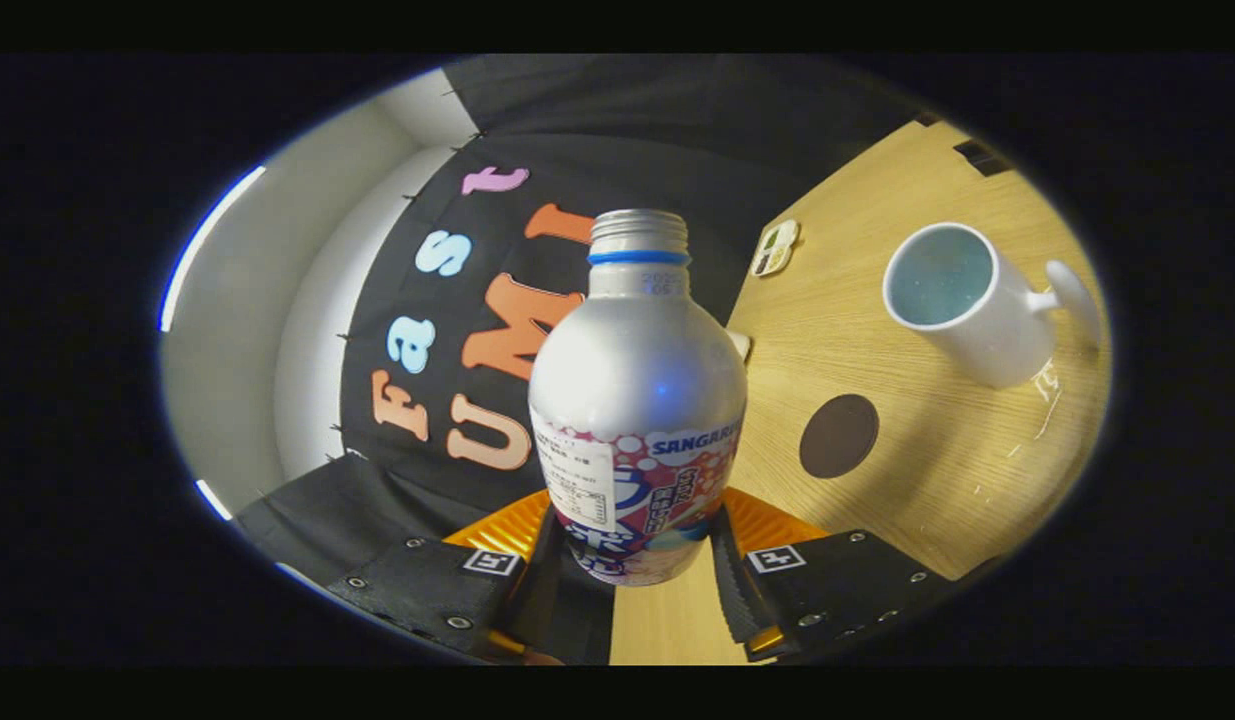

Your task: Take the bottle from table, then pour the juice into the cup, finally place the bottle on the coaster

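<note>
Wood table [877, 330] tilts hard w/ the black booth wall behind, so you're mid-swing w/ the load. Claw [637, 560] is clamped on the bottle [637, 400], both fingers pressing its lower label, neck uncapped at 12 o'clock. Cup [962, 300] sits at 2 o'clock, well apart; coaster [839, 436] at 3 o'clock, nearer. Bring the mouth over the cup rim before tipping further, roll slowly, keep grip firm.

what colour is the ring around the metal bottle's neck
Blue ring, best seen in the gripper view.

Bottle [637, 400] base behind gripper fingers [732, 575]
</note>
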### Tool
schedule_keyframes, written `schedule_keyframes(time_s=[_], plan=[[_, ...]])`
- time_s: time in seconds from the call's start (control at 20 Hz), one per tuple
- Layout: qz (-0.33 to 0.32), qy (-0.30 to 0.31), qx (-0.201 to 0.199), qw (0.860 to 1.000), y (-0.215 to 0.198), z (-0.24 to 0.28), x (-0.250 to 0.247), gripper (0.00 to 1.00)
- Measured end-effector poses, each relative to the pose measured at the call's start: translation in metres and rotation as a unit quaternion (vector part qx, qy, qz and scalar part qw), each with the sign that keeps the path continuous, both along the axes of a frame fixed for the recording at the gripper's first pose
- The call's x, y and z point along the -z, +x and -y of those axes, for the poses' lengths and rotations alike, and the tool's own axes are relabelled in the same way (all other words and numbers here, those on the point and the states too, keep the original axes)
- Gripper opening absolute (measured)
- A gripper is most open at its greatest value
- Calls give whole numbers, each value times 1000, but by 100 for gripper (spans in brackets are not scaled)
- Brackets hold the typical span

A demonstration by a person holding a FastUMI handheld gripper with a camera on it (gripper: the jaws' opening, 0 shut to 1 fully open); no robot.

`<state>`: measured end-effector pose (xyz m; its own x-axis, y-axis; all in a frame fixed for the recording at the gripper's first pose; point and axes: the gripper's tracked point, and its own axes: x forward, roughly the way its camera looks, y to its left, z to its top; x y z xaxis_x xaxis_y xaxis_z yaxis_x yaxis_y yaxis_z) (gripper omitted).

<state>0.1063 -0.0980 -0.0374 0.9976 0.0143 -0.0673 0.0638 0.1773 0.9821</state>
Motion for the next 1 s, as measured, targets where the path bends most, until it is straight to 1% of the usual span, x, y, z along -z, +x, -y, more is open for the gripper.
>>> schedule_keyframes(time_s=[0.2, 0.5, 0.55, 0.8, 1.0], plan=[[9, 71, 15, 997, -3, 4, -1, 67], [17, 148, 36, 988, 3, 18, -3, 67], [17, 154, 38, 987, -3, 19, -4, 67], [9, 179, 52, 983, -3, 25, -3, 67], [-14, 191, 64, 979, -2, 28, 0, 67]])
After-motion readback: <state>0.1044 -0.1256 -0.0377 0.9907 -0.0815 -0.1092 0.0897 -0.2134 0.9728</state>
